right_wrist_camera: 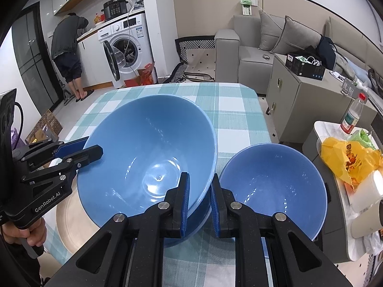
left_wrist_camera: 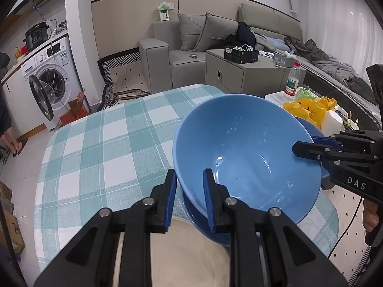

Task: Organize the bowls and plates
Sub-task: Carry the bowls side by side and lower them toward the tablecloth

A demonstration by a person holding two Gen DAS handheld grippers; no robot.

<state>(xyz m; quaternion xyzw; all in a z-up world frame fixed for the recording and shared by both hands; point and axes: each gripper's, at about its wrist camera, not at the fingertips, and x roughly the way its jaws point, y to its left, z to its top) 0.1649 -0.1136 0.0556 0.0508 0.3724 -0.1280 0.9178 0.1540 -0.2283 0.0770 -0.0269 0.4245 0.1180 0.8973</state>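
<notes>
Both my grippers clamp the rim of the large blue bowl [right_wrist_camera: 148,153] from opposite sides, above a darker blue dish.

From my right wrist view I see a smaller blue bowl [right_wrist_camera: 273,186], empty, just right of the large one on the checked tablecloth [right_wrist_camera: 234,117]; my left view barely catches its rim behind the big bowl. The left gripper [left_wrist_camera: 189,198] pinches the big bowl's near rim, one pad inside and one outside; the right gripper [right_wrist_camera: 199,201] is closed on the opposite rim the same way. The large bowl is empty, tilted, and sits over a dark blue dish [left_wrist_camera: 203,227], beside a beige plate [right_wrist_camera: 71,217]; whether bowl and dish touch I cannot tell.
</notes>
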